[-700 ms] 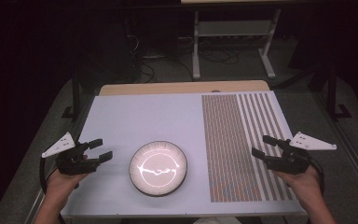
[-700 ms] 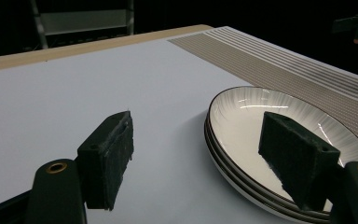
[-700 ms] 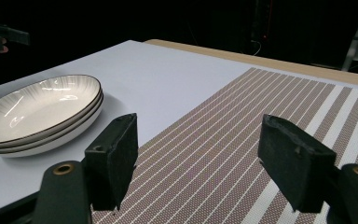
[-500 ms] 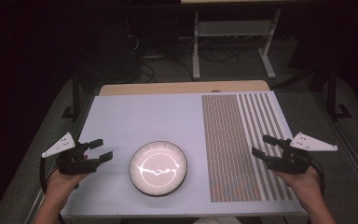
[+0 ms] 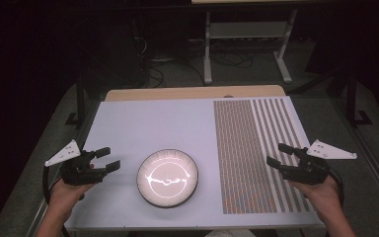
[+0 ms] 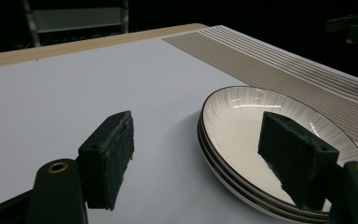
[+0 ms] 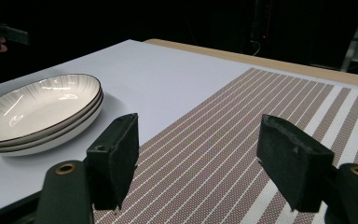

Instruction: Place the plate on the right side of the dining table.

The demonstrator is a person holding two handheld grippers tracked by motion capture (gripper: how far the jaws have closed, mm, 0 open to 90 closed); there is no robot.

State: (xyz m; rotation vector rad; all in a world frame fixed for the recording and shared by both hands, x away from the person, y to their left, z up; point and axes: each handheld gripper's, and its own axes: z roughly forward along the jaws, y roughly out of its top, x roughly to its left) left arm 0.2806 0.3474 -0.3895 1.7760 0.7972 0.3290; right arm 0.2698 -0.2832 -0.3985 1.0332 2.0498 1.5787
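A stack of shallow white ceramic plates with thin dark rims [image 5: 168, 177] is resting on the pale grey worktop [image 5: 148, 123], near the front edge and a little left of the middle; the gripper views are showing about three plates nested together. The left hand-held gripper [image 5: 102, 159] is being held just beside the stack's left rim, jaws wide apart and nothing between them; in the left gripper view its right pad [image 6: 294, 158] is already being seen over the near rim. The right hand-held gripper [image 5: 280, 155] is being held, jaws likewise apart and empty, over the brown-and-white striped woven mat [image 5: 256, 148] by the right edge, well apart from the stack.

The step in hand is judged to be a grasp of the top plate. It is best done with one pad being slid low under the rim's lip and the other laid on the inner face, so that only the uppermost plate is being pinched. The glazed surface is likely to be slippery, so the closing should be firm and the lift slow and level
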